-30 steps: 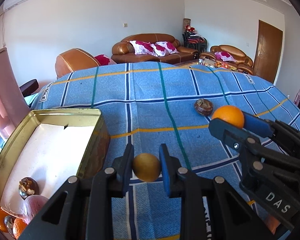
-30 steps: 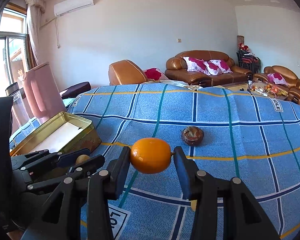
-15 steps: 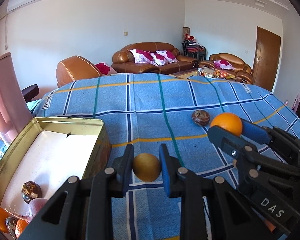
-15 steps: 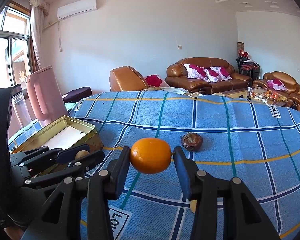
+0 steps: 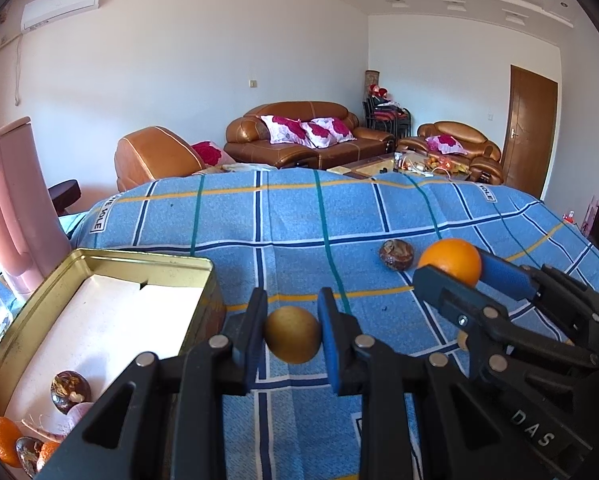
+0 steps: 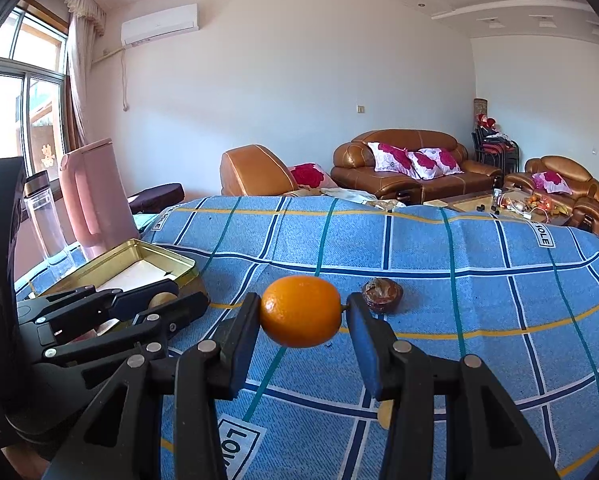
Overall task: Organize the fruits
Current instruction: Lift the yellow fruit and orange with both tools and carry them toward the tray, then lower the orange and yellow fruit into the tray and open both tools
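Left wrist view: a yellow-brown round fruit [image 5: 292,334] is clamped between the pads of the left gripper [image 5: 292,336], held above the blue checked cloth [image 5: 291,220], just right of the gold tin [image 5: 147,258]. In the tin's near left corner a dark brown fruit [image 5: 70,392], a pinkish item and small oranges [image 5: 4,440] are seen on white paper. At right the right gripper [image 5: 451,276] is seen w/ an orange [image 5: 450,261] pinched in it. A 2nd dark brown fruit [image 5: 396,254] lies on the cloth just left of that orange, farther off.

Right wrist view: the orange [image 6: 300,311] is clamped between the right gripper [image 6: 301,314] pads, above the cloth [image 6: 459,288]. The dark brown fruit [image 6: 381,295] sits on the cloth just beyond, to the right. At left the left gripper [image 6: 161,300] is seen closed on the yellow-brown fruit [image 6: 161,299], w/ the gold tin [image 6: 139,258] behind it. Pink jug [image 6: 93,196] & clear bottle [image 6: 43,220] stand far left
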